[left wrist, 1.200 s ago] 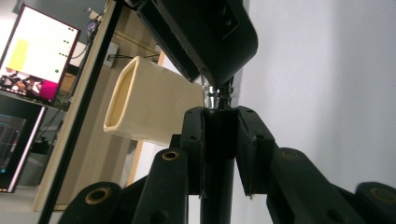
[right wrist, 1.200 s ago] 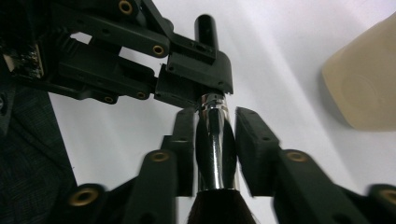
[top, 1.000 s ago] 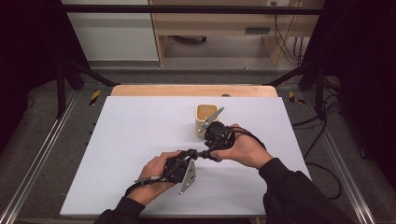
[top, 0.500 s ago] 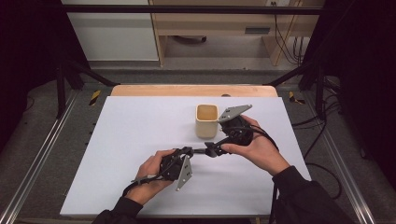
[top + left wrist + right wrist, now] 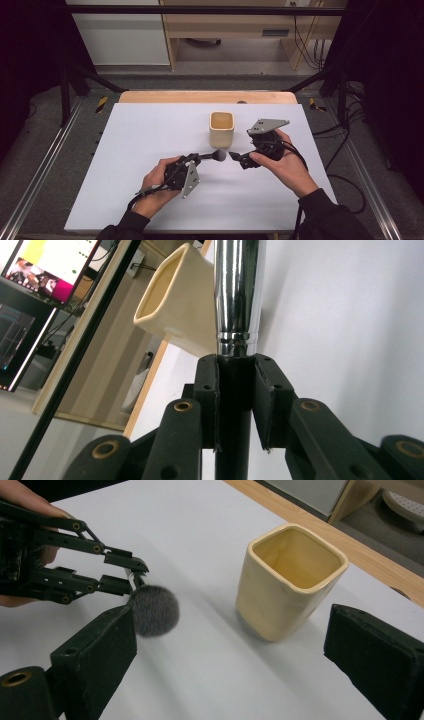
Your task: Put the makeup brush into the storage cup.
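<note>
The left gripper [image 5: 200,157] is clamped on the brush [image 5: 237,305] at its dark handle, just below the chrome ferrule, so the grey bristle head [image 5: 154,611] projects forward, free to be steered. The right gripper [image 5: 239,159], its jaws having just opened with nothing between them, stands wide apart beside that head. Beyond both, the cream cup [image 5: 221,129] sits upright on the white table [image 5: 140,135], mouth open, probably to receive the brush.
</note>
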